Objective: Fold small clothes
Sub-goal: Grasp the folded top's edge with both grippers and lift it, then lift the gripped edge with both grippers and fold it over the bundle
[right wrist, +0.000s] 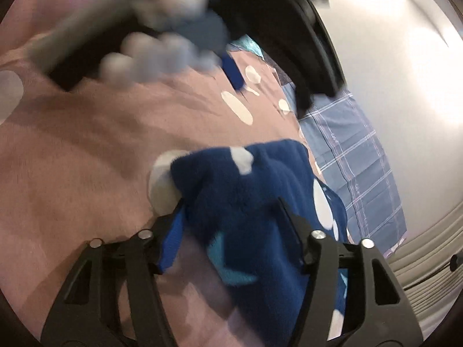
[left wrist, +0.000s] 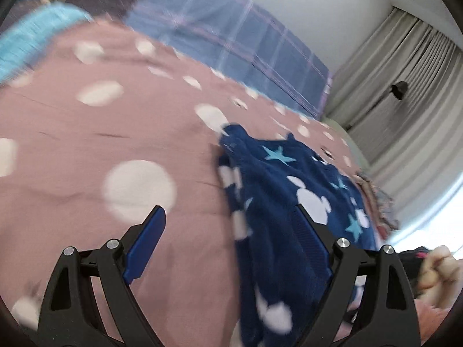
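A navy fleece garment (left wrist: 289, 179) with white mouse-head shapes and light-blue stars lies rumpled on a pink bedsheet (left wrist: 86, 144) with white dots. My left gripper (left wrist: 230, 209) stands open just above the sheet. Its left finger is over bare sheet and its right finger over the garment's edge, with nothing pinched. In the right wrist view a bunched part of the navy garment (right wrist: 246, 190) fills the gap of my right gripper (right wrist: 230, 204), and both blue pads press on the fabric. The left gripper and the hand holding it show blurred at the top of that view.
A blue plaid cover (left wrist: 246, 43) lies at the far side of the bed and a turquoise cloth (left wrist: 34, 37) at the far left. Grey curtains (left wrist: 405, 101) and a white wall stand behind. More crumpled cloth (left wrist: 379, 202) sits by the right edge, near a person's hand (left wrist: 439, 271).
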`<state>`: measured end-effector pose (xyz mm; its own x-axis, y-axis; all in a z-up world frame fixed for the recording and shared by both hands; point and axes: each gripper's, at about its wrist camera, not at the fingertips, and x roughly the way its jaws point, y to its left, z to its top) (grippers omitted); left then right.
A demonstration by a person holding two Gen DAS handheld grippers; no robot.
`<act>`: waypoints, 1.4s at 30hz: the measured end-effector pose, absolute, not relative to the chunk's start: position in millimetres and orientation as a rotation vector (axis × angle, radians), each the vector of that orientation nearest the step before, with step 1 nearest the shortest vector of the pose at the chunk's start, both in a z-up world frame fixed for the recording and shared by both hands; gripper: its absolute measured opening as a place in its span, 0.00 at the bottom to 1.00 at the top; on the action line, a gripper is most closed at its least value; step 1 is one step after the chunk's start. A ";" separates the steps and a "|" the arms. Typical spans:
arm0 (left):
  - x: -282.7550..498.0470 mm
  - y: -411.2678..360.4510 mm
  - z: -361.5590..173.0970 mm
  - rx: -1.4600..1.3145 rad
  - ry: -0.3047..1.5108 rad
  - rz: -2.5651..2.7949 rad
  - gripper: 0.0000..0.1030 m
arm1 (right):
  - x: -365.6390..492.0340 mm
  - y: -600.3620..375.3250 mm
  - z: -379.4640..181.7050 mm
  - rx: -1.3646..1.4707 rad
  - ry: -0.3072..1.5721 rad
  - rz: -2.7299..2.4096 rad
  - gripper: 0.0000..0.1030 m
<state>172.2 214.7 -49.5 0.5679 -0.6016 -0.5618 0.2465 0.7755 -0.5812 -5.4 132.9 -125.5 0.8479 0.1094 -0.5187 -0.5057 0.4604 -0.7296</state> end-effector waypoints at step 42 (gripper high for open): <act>187.0 -176.7 70.6 -0.039 0.843 -0.939 0.00 | -14.4 -252.2 -21.3 0.453 0.535 0.406 0.14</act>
